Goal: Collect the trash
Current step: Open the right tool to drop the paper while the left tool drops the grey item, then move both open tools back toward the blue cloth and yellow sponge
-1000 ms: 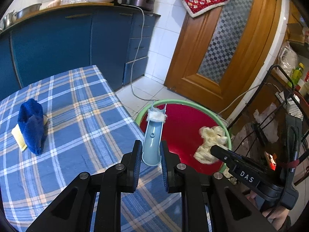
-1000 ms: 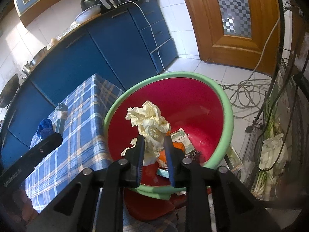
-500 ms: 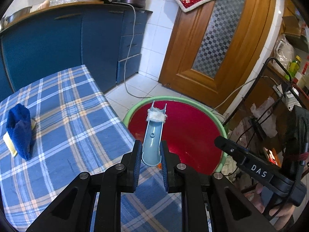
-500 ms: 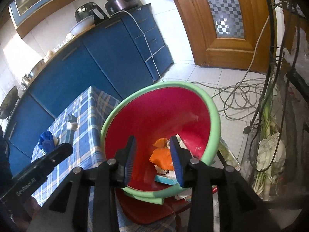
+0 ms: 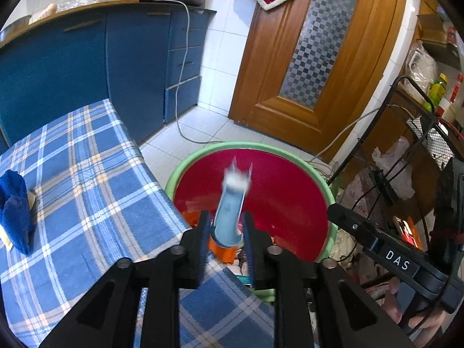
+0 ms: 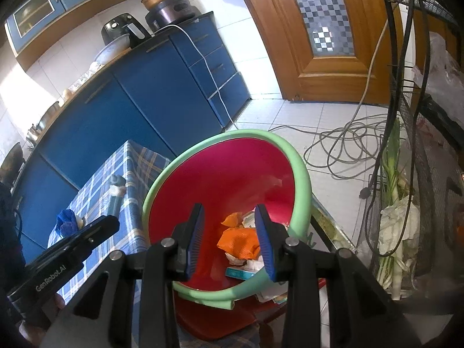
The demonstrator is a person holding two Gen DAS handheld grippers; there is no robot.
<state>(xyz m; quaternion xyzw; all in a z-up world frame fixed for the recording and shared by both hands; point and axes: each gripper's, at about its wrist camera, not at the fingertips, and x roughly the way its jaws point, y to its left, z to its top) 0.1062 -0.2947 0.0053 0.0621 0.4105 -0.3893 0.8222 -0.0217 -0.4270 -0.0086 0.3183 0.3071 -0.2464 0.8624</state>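
A red bin with a green rim (image 5: 329,185) (image 6: 301,171) stands on the floor beside the table. My left gripper (image 5: 226,226) is over its near edge with a pale blue plastic piece with a white wad at its tip (image 5: 230,203) between the fingers; the piece is blurred and the jaws stand a little apart from it. My right gripper (image 6: 229,232) is open and empty above the bin. Orange wrapper (image 6: 239,239), crumpled paper and a teal box (image 6: 240,272) lie in the bin.
A table with a blue plaid cloth (image 5: 75,179) holds a blue rag (image 5: 14,203). Blue cabinets (image 5: 87,66) stand behind. A wooden door (image 5: 313,58), a black wire rack (image 5: 420,133) and loose cables (image 6: 348,148) are to the right.
My right gripper opened wide and the crumpled paper it held dropped into the bin. My left gripper moved out over the bin and its jaws loosened around the blue piece.
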